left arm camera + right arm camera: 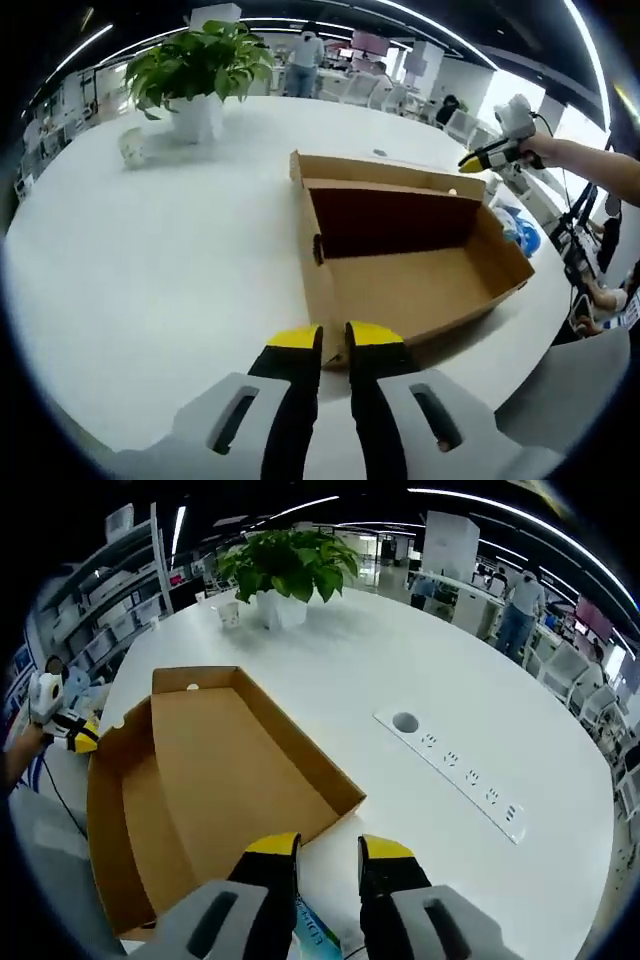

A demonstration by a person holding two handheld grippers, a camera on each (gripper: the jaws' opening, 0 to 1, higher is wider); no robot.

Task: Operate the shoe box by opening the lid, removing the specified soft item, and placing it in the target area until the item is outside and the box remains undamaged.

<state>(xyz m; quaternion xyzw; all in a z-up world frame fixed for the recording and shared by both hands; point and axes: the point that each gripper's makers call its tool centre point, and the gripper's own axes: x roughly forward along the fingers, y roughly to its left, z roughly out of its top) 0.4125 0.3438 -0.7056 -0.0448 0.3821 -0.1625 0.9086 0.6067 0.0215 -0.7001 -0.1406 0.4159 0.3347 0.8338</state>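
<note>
A brown cardboard shoe box (400, 265) is seen lying open on the white surface (150, 270), its lid absent from view and its inside laid bare; in the right gripper view the box (200, 780) is shown empty, with only bare cardboard floor and walls. One end wall is folded outward and lies lower than the others, and a small round hole is seen in one wall. No tear or crush is visible on it.

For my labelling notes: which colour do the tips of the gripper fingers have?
Yellow tips on black fingers, clearest in the left gripper view.
</note>
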